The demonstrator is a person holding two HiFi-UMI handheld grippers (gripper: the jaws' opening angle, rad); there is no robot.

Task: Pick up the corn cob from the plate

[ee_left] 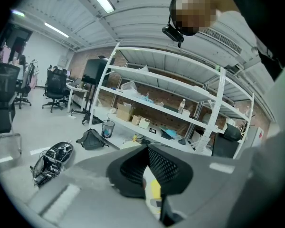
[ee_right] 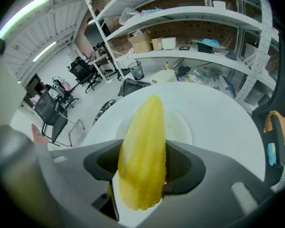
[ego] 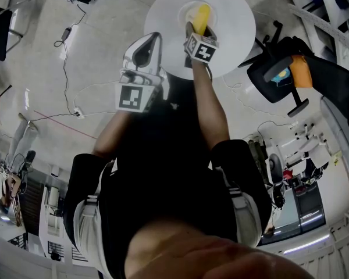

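Observation:
A yellow corn cob (ego: pixel 202 15) (ee_right: pixel 141 156) sits between the jaws of my right gripper (ego: pixel 200 31) (ee_right: pixel 142 167), which is shut on its thick end. The cob's pointed tip aims away from the gripper, over a white plate (ego: pixel 185 13) (ee_right: pixel 181 127) on a round white table (ego: pixel 232 34) (ee_right: pixel 223 127). Whether the cob still touches the plate cannot be told. My left gripper (ego: pixel 146 46) (ee_left: pixel 146 167) hovers at the table's near left edge, beside the right one, its dark pads together with nothing between them.
A black office chair (ego: pixel 279 74) with an orange item (ego: pixel 301 71) stands right of the table. Cables (ego: pixel 67 36) trail over the floor to the left. White shelving (ee_right: pixel 190 13) (ee_left: pixel 156 94) with boxes lines the brick wall beyond, and a dark bag (ee_left: pixel 52 158) lies on the floor.

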